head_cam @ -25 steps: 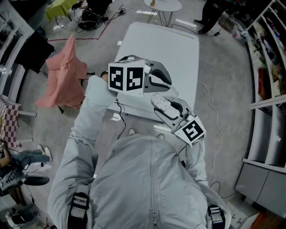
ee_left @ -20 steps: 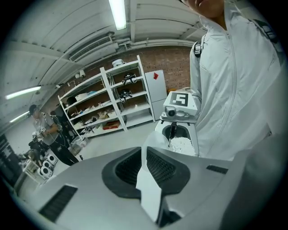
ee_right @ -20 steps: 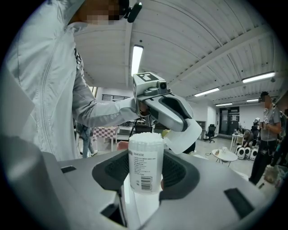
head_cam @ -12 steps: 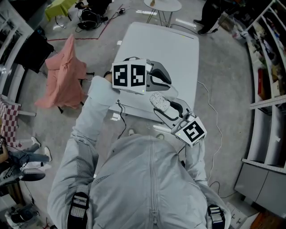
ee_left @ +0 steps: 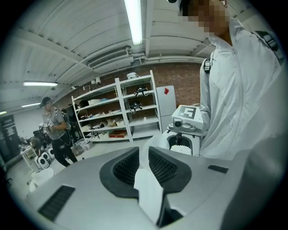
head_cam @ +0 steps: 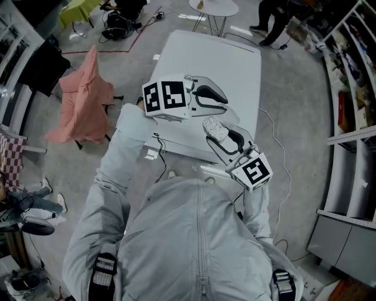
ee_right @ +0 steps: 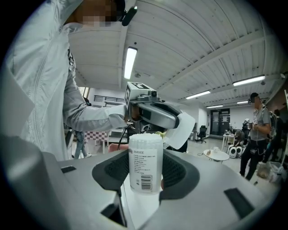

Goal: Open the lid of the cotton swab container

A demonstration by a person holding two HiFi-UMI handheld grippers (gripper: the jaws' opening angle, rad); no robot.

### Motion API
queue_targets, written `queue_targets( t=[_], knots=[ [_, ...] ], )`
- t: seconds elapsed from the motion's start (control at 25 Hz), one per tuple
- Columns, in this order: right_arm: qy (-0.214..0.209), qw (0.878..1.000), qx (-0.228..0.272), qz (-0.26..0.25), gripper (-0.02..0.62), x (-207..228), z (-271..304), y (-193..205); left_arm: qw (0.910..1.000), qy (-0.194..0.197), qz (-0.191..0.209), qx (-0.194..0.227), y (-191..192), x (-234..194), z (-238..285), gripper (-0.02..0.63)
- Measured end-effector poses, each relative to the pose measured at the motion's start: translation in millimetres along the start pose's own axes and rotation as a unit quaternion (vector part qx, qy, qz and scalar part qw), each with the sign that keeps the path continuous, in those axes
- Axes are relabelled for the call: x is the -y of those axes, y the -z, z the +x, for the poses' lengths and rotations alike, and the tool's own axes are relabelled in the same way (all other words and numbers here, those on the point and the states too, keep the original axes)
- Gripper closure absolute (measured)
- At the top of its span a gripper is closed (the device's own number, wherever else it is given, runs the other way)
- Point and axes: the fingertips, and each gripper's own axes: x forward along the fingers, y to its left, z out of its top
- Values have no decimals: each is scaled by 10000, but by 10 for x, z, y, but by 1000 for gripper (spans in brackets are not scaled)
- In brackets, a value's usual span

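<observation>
The cotton swab container [ee_right: 145,161], a clear tube with a printed label, stands upright with my right gripper [ee_right: 145,170] shut on it. Its top is uncovered and the white swab tips [ee_left: 181,148] show. The translucent round lid [ee_right: 183,129] sits apart from the tube, up and to its right, between the jaws of my left gripper [ee_right: 158,117]. Those jaws are opening with the lid [ee_left: 150,144] still between the pads. In the head view the left gripper [head_cam: 224,99] hangs over the white table [head_cam: 217,59], and the right gripper [head_cam: 218,134] holds the container [head_cam: 214,128] just below it.
A pink cloth [head_cam: 85,97] hangs over a chair left of the table. A round table [head_cam: 214,7] stands beyond the far end. White shelves [ee_left: 117,112] line the wall, and a person [ee_left: 54,130] stands beside them. Another person [ee_right: 256,126] stands at the right.
My left gripper has drawn slightly up and away from the container's top. The right gripper with the container has shifted a little to the right and farther onto the table.
</observation>
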Motion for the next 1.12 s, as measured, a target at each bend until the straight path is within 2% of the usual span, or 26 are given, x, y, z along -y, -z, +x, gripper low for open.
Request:
queue_targets(
  t=[0.16, 0.44, 0.52, 0.6, 0.76, 0.84, 1.0, 1.12],
  knots=[
    [289, 9995, 161, 8, 380, 125, -54, -85, 9973, -539, -315, 391, -25, -117, -99, 517],
    [479, 9987, -115, -157, 380, 267, -41, -86, 9810, -1347, -897, 1073, 2, -279, -339, 503],
    [600, 9980, -137, -146, 380, 315, -63, -103, 9738, -1657, -1056, 1144, 29, -335, -434, 505],
    [783, 9968, -103, -98, 380, 389, -86, -135, 9642, -2116, -1219, 1039, 117, -426, -527, 514],
    [1199, 9928, -84, -25, 380, 559, -143, -176, 9366, -2999, -1555, 928, 303, -552, -693, 532],
    [1352, 9908, -88, -9, 380, 623, -186, -220, 9275, -3297, -1543, 853, 345, -538, -741, 535],
    [1532, 9882, -71, -55, 380, 715, -203, -339, 9156, -3733, -1346, 651, 431, -490, -847, 537],
    [1603, 9870, -19, -85, 379, 762, -238, -461, 9056, -3977, -1311, 674, 419, -450, -928, 543]
  ],
)
